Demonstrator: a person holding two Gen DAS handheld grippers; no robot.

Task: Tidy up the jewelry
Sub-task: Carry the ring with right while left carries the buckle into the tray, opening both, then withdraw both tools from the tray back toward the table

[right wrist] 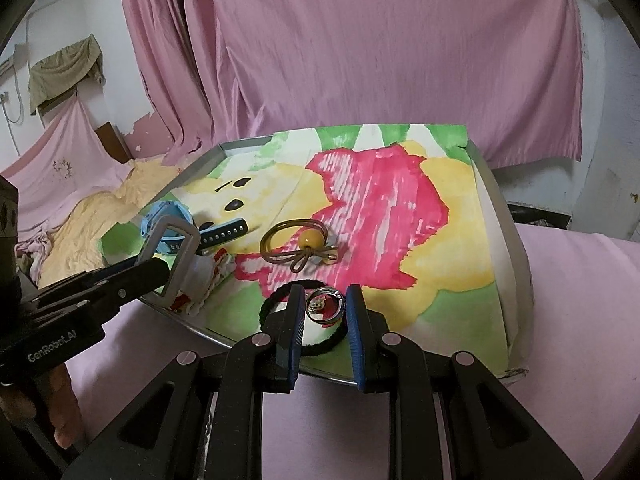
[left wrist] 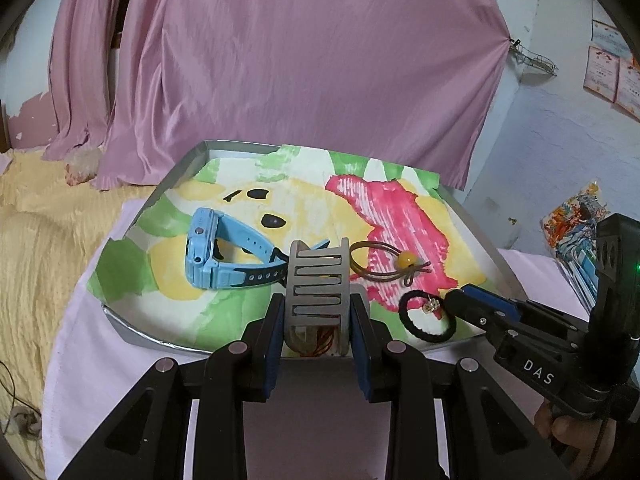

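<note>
1. Left gripper (left wrist: 317,320) pinches a grey slotted holder (left wrist: 318,280) between its blue-padded fingers, at the near edge of a silver tray (left wrist: 176,174); something red and translucent sits inside the holder, too hidden to identify.
2. Right gripper (right wrist: 322,312) has its jaws spread to either side of a silver ring (right wrist: 326,305), with a visible gap between each pad and the ring; whether the ring is lifted or resting cannot be told.
3. Ring detail: a plain bright band, tilted, with a small pale ornament at its left side, above a black hair tie (right wrist: 308,320) that lies flat at the tray's near edge.
4. Holder detail: matte grey, cut with a zigzag of horizontal slots, standing upright with its long axis rising from the fingers and leaning slightly away from the camera.
5. Blue watch (left wrist: 218,252) rests on its side at the tray's left, its strap running right toward the holder.
6. Brown hair tie (right wrist: 298,246) with a yellow bead lies mid-tray on a painted paper (right wrist: 400,208) of pink, yellow and green.
7. Pink curtain (left wrist: 280,60) hangs behind the tray.
</note>
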